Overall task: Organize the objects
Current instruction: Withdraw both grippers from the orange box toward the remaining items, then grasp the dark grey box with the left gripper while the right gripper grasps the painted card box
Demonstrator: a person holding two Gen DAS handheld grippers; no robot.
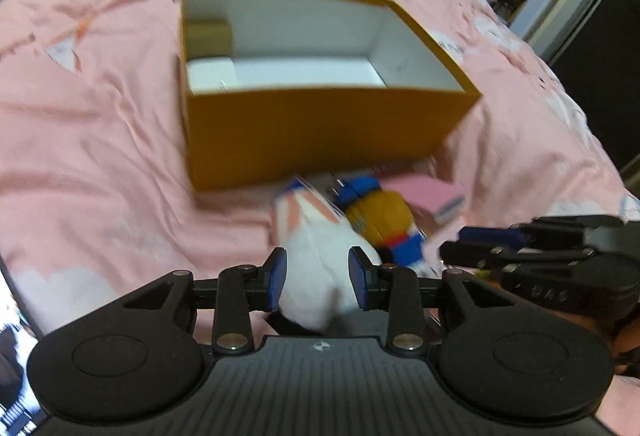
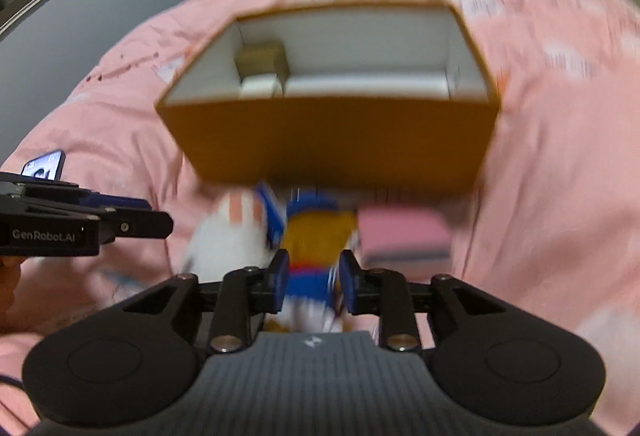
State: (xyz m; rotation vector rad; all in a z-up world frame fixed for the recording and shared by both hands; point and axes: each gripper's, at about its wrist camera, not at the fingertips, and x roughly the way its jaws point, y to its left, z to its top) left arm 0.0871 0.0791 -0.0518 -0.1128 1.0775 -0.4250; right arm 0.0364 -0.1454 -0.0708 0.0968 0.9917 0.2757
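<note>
Pink bedding (image 1: pixel 100 140) covers the bed, and on it sits an open mustard-yellow box (image 1: pixel 320 132) with white inner walls; a small tan carton (image 1: pixel 208 38) and a white block (image 1: pixel 210 76) already lie in its left end.

Just in front of the box's near wall lie three things, all blurred: a white plush toy (image 1: pixel 316 264) with pink stripes, a yellow-and-blue plush toy (image 2: pixel 316 248) touching it, and a pink flat block (image 2: pixel 404 236) just beside that.

By my reading, the step in hand is picking up the toys for the box. The left tongs (image 1: pixel 318 278) stand partly open with the white plush between the blue pads; whether the pads press on it I cannot tell. The right tongs (image 2: pixel 314 282) stand partly open around the yellow-and-blue toy, with no contact clearly shown.

Next would likely be closing each pair firmly on the soft bodies, then lifting over the near wall. Plush squashes easily, so a shallow pinch could slip.
</note>
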